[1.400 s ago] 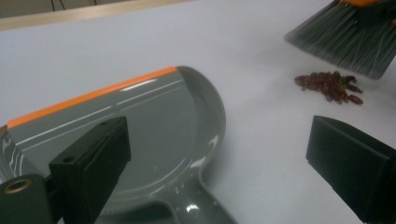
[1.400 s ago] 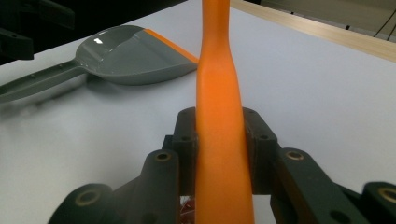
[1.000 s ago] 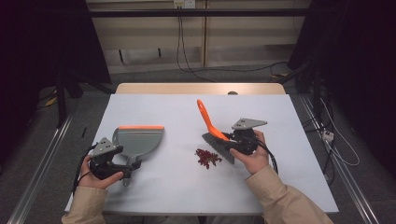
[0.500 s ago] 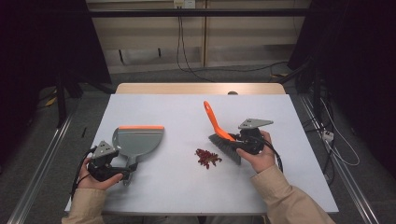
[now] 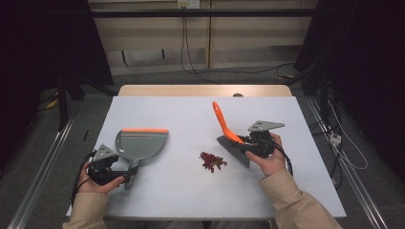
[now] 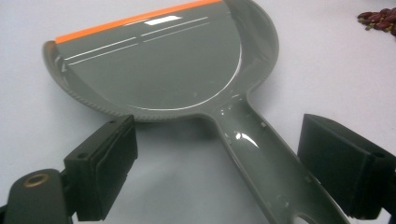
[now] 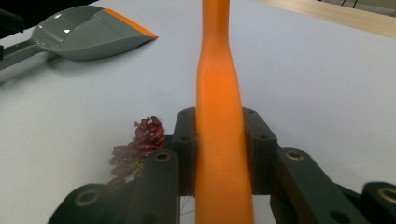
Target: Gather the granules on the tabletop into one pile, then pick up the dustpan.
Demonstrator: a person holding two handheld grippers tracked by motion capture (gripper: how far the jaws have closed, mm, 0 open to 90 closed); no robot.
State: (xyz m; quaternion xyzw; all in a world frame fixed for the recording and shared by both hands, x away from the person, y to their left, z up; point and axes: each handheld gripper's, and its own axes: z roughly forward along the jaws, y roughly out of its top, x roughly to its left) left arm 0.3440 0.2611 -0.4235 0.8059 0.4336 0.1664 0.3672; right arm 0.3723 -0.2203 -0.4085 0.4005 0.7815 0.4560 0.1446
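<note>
Right claw (image 5: 247, 147) clamped on the orange handle of the brush (image 5: 228, 135), both jaws pressed flat against the handle's sides in the right gripper view (image 7: 219, 154). Handle rising from the claw toward 11 o'clock in the high view, dark bristles hanging below at about 7 o'clock from the grip, just above the bench (image 5: 191, 114) or perhaps brushing it; hard to tell from this height. Small heap of red beans (image 5: 211, 161) lying near the bristles, at roughly 8 o'clock from the right claw, close but apart from the brush. Same heap seen in the right gripper view (image 7: 137, 144) at 9 o'clock of the jaws, on bare bench.

Left claw (image 5: 125, 175) wide open, holding nothing. Grey dustpan (image 5: 142, 145) flat on the bench at about 1 o'clock from that claw, orange lip at the far edge. In the left gripper view, dustpan (image 6: 159, 65) with its handle running down toward 5 o'clock between the two spread jaws, nearer the right-hand jaw, clear space on the other side. Left claw (image 6: 243, 172) straddling the handle without pinching it. Beans well apart from the dustpan, toward 3 o'clock of it in the high view, a few showing at the upper right corner of the left gripper view (image 6: 379, 19).
</note>
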